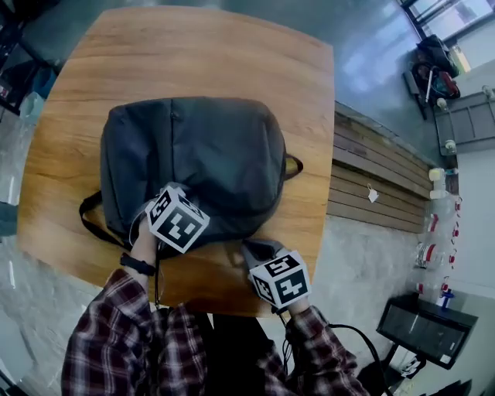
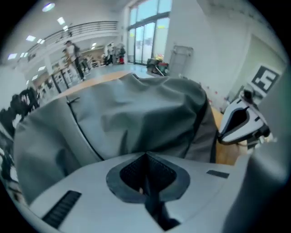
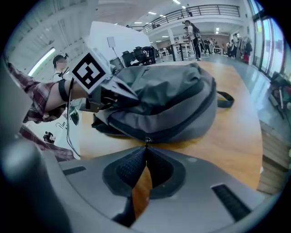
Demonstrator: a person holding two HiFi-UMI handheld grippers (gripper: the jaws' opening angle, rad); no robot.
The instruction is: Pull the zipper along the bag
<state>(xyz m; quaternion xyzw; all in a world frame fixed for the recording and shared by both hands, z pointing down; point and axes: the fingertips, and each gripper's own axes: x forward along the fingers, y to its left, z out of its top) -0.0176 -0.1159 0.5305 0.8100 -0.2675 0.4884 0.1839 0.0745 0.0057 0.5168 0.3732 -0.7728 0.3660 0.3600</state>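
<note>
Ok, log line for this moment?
bag on table | left gripper shut on bag | right gripper shut on zipper pull | pull at bag's near edge

Large open hall: balcony railing (image 3: 204, 10), workstations (image 3: 182, 48).

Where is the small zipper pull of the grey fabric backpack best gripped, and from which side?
Pinch the small dark zipper pull by its free tab, coming low over the wooden table from the person's side: it sticks out low on the grey fabric backpack, where the right gripper pinches it.
</note>
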